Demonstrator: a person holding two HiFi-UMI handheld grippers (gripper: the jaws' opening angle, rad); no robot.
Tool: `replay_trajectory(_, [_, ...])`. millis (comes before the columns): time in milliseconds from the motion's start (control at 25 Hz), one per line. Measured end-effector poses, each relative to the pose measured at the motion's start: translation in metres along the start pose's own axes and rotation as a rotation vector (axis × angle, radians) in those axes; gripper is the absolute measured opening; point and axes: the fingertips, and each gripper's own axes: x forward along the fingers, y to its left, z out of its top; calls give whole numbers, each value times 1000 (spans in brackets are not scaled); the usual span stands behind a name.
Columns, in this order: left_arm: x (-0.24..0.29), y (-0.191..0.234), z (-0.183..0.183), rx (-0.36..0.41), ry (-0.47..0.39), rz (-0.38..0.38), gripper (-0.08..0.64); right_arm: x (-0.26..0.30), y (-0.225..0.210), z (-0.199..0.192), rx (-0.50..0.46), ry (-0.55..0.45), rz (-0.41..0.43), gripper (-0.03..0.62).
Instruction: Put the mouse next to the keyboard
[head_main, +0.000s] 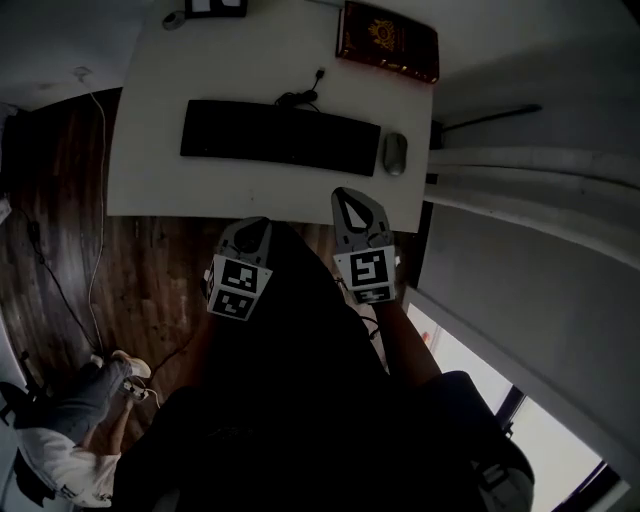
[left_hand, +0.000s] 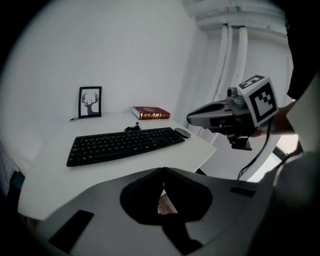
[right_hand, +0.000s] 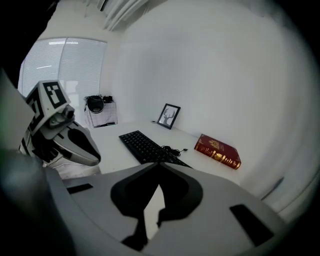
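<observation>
Mouse (head_main: 395, 153) sits on the white desk (head_main: 170, 180) just beside the right end of the black keyboard (head_main: 280, 136), apart from both tongs. Left gripper (head_main: 252, 228) and right gripper (head_main: 348, 197) are held off the desk's near edge, each with jaw tips closed together and nothing between them. No readable text: red book (head_main: 388, 42) has a gold emblem and illegible gilt spine lettering, framed deer print (left_hand: 90, 102) has none, and the marker cube (head_main: 365, 275) shows only black-and-white squares.

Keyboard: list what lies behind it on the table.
Right behind the keyboard lies its bundled cable. Farther back sit a red book at the right corner and a framed deer picture at the left. The tabletop beneath the keyboard is covered.
</observation>
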Motion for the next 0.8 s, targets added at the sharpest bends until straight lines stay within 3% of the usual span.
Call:
replay_trajectory(80, [1,-23,2,18,-27,-37,3,-29,9,-10,3,14,-18,20])
replay_trajectory(240, [18,-92,13,71,-54,-201,4,-88,-8,-45,33,65,-132,20])
replay_trajectory(360, [24,-127,22,118,-68,-264,4,-117,-16,-62,85,50,-184,20])
replay_trajectory(600, [26,-178,56,232,-136,-261,3,-163,-38,-72,81,-45,-244,20])
replay_trajectory(800, [28,-213,81,274,-213,-197,5,-206,-66,-92,205,-145,-242,20])
